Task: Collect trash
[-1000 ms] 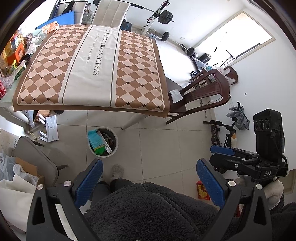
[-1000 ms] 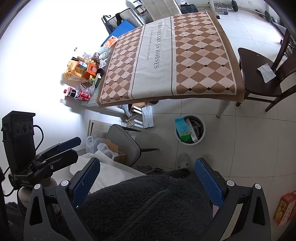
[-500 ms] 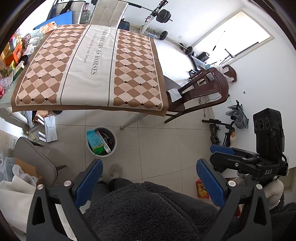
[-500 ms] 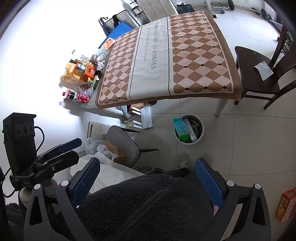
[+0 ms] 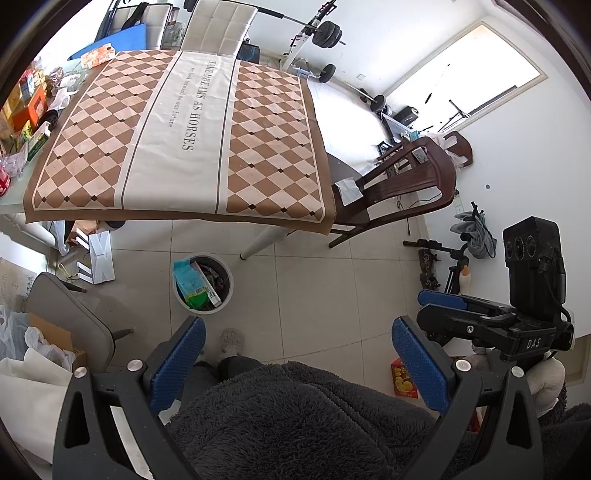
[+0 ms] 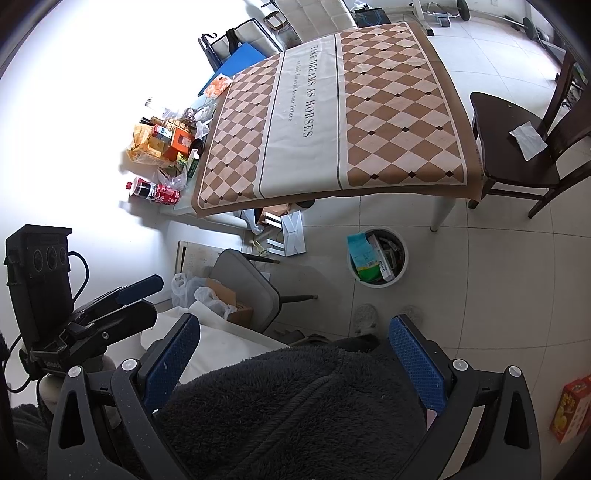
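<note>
Left wrist view: the left gripper (image 5: 295, 363) is held high, fingers spread wide and empty, probably to survey the room.
Bin (image 5: 202, 283): on the floor by the table leg, already stuffed with packaging.
Table (image 5: 177, 140): checked cloth bare.
Right wrist view: the right gripper (image 6: 295, 363) is likewise wide apart, holding nothing.
Remaining trash: the clutter (image 6: 166, 147) beside the cloth's edge; a red box (image 6: 570, 408) on the floor.

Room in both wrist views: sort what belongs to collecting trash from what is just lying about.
Belongs to the job:
- trash bin, already holding packaging
- white paper on the chair seat
- left gripper, right gripper, fingers spread

Just lying about:
- checkered tablecloth
- barbell
- wooden chair
</note>
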### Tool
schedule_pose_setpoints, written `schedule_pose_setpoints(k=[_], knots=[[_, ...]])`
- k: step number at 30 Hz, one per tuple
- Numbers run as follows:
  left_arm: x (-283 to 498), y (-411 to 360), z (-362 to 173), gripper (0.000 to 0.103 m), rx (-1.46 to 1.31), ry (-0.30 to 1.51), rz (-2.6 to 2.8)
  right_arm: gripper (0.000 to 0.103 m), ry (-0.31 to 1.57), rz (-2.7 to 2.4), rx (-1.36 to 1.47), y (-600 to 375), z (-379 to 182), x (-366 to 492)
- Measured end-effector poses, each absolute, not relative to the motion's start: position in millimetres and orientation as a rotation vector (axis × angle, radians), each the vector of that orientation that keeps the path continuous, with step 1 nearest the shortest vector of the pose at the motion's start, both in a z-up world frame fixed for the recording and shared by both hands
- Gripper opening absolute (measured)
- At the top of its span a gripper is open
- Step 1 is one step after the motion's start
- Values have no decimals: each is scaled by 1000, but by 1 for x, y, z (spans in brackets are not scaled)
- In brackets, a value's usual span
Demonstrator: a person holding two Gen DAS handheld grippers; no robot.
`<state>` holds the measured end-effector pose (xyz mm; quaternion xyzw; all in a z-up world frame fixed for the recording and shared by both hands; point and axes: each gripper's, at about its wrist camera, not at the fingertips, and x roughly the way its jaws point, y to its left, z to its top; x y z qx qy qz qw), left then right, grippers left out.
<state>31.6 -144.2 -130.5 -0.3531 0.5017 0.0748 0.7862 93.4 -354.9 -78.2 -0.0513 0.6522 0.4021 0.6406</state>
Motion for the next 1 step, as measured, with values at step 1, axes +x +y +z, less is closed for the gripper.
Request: schedule_pose_setpoints(k=[1], knots=[[32, -144, -130, 103, -760, 1080, 161, 103, 1487, 918, -117, -356, -78, 93]])
